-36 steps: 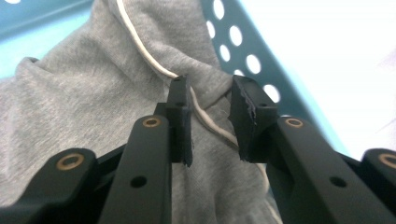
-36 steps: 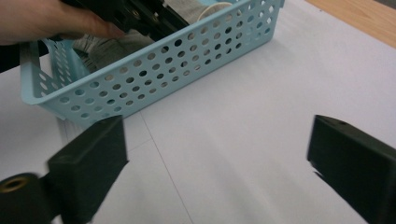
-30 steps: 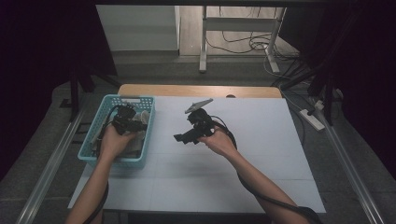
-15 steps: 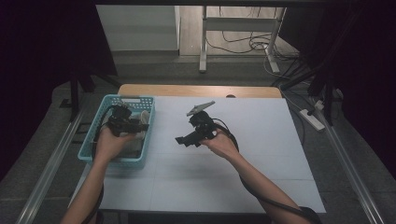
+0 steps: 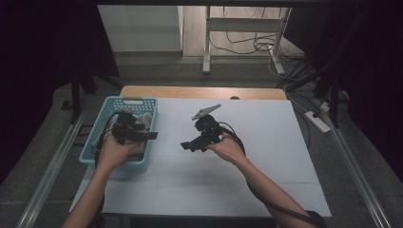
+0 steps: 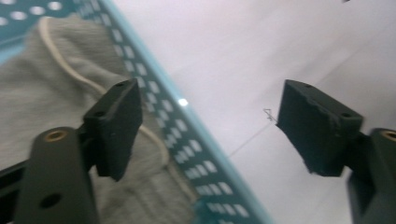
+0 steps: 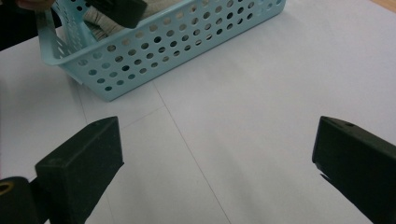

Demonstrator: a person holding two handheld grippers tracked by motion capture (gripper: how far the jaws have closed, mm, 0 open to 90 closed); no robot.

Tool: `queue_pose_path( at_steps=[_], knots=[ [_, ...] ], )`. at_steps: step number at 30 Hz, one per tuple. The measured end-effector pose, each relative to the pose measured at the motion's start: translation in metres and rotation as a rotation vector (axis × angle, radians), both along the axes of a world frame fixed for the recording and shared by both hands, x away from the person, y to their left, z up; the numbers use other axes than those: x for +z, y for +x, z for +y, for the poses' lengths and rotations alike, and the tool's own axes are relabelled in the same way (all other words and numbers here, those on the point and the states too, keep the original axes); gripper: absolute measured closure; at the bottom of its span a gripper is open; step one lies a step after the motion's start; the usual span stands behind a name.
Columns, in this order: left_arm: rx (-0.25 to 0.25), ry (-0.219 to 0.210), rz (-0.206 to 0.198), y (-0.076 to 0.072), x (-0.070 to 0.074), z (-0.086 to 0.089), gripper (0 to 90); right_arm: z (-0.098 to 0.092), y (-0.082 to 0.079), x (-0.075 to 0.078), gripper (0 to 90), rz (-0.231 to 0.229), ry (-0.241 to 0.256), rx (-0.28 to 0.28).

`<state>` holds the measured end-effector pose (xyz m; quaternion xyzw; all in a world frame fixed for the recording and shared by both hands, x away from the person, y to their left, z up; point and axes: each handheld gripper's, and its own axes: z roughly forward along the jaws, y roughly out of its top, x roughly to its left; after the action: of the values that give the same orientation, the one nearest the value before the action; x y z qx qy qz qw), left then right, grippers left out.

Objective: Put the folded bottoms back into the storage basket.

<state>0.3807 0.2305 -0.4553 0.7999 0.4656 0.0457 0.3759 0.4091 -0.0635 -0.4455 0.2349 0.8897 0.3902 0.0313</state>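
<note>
Left tool (image 6: 210,135) agape over basket (image 5: 95,153) rim — grey cloth (image 6: 42,88) inside.

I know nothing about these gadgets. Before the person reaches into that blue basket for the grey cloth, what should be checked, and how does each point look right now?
1. Left gripper jaws apart, ready to take something: ok, they stand wide open with nothing between them.
2. Left gripper over the target: not ok yet; its jaws straddle the rim of the blue basket, one over the grey cloth, one over the white table.
3. Cloth inside the basket: ok, it lies against the wall.
4. Right gripper out of the way: ok, open and empty above bare table, apart from the basket.
5. Basket steady on the table: cannot tell how firmly it sits.
</note>
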Motion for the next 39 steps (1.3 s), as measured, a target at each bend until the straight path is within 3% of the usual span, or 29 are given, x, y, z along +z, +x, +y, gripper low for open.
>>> queue_pose_path(
  at_steps=[2,10,14,21,39],
  knots=[
    [-0.010,-0.020,0.000,-0.004,-0.001,-0.002,19.2,0.000,-0.001,-0.001,2.1,-0.002,-0.003,0.002],
    [-0.036,-0.032,-0.040,-0.021,0.003,-0.012,11.6,-0.001,-0.007,0.005,2.1,-0.032,0.023,0.018],
    [-0.045,-0.062,-0.057,-0.028,0.006,-0.016,9.4,-0.003,-0.009,0.008,2.1,-0.049,0.036,0.016],
    [-0.066,-0.075,-0.072,-0.040,0.004,-0.020,6.7,-0.008,-0.011,0.007,1.4,-0.052,0.028,0.012],
    [-0.092,-0.117,-0.092,-0.082,0.002,-0.013,1.1,-0.007,-0.021,0.010,1.4,-0.060,0.034,0.029]
  ],
)
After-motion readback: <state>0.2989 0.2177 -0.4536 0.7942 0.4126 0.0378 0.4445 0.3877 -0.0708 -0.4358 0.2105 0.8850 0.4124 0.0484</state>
